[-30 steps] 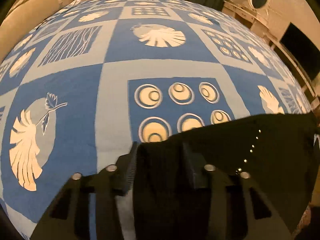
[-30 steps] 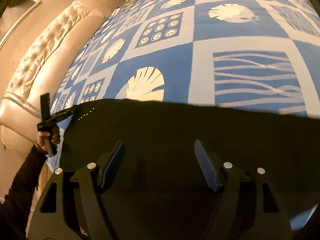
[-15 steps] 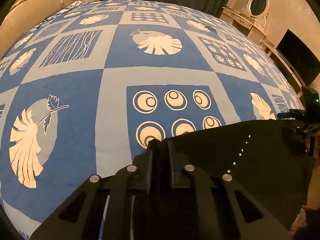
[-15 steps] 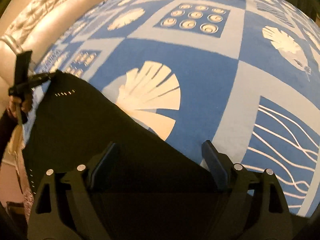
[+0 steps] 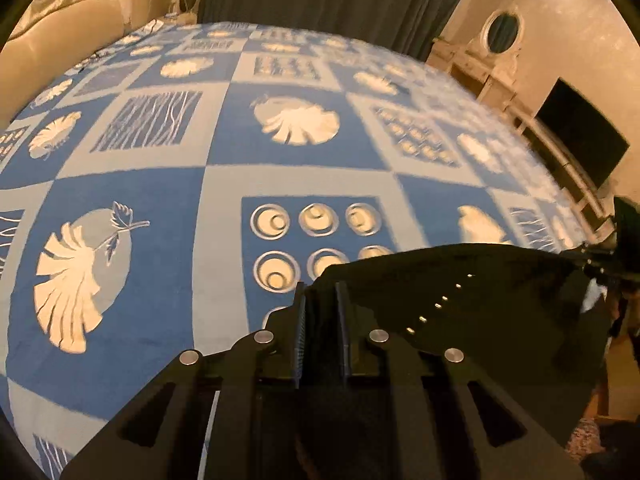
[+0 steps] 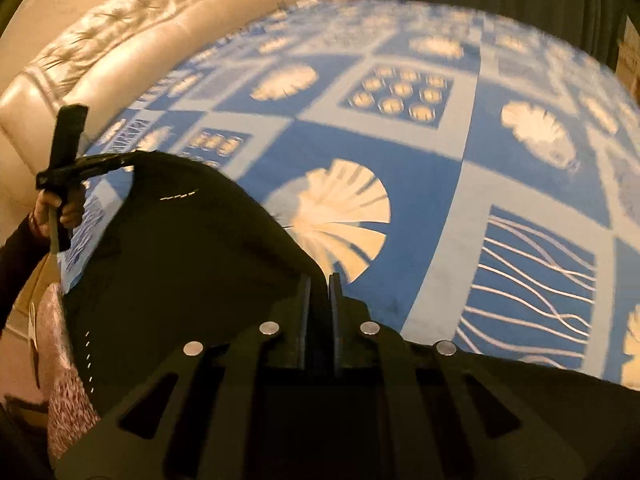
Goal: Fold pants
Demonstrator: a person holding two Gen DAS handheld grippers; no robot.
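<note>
The left gripper (image 5: pixel 320 300) has its fingers nearly together, pinching one corner of the black pants (image 5: pixel 500 300). From there the dark cloth stretches away to its right, towards the right gripper (image 6: pixel 319 284), whose fingers are likewise pressed on another corner. Ahead of both grippers lies the blue bedspread (image 5: pixel 160 184) with pale shell and ring patterns, and the pants hang between them over its near edge.
</note>
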